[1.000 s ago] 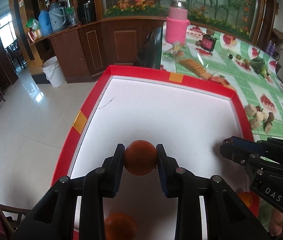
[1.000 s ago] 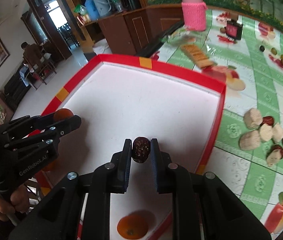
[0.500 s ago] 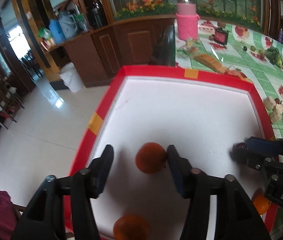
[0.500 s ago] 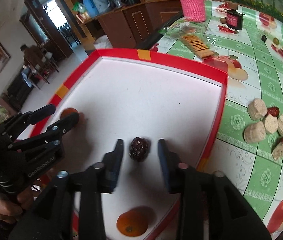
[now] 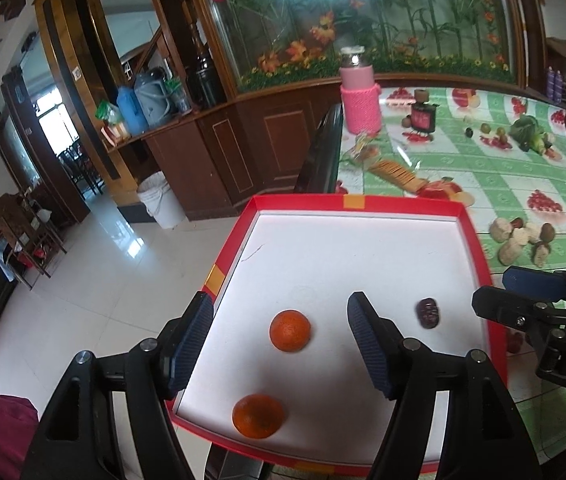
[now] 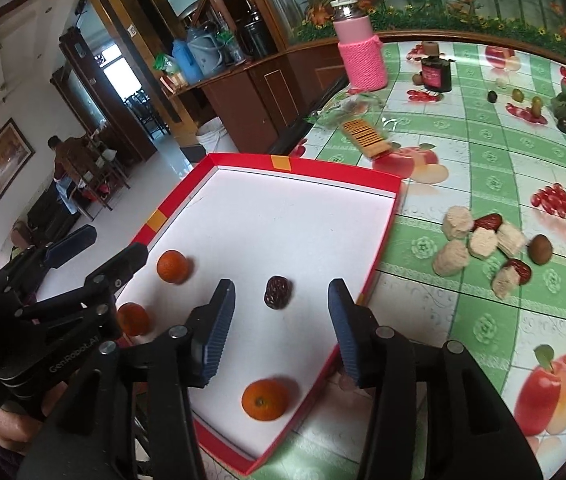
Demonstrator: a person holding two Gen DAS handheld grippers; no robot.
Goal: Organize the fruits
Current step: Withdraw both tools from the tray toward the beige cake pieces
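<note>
The left gripper [image 5: 281,338] hangs above the near left part of the red-rimmed tray [image 6: 383,236], its fingers spread wide and holding nothing; the right gripper [image 6: 281,326] hangs over the near right part, its fingers equally wide and empty. Nearest on the white tray floor lies one orange [image 6: 265,399] by the near right rim, and another orange [image 5: 258,416] sits at the near left rim; a little farther in, a third orange [image 5: 290,330] rests on the floor between the left gripper's fingers, touching neither. To its right the dark red date [image 6: 278,292] lies on the floor between the right gripper's fingers, also apart from both. The far half of the tray is bare white. Right of the tray, on the green fruit-print tablecloth [image 6: 483,152], a cluster of pale round snack pieces and more dates [image 6: 487,242] lies near the tray's right rim; farther off lies a packet of biscuits [image 6: 365,137]; at the far end stands a bottle in a pink knitted sleeve [image 6: 359,54].
</note>
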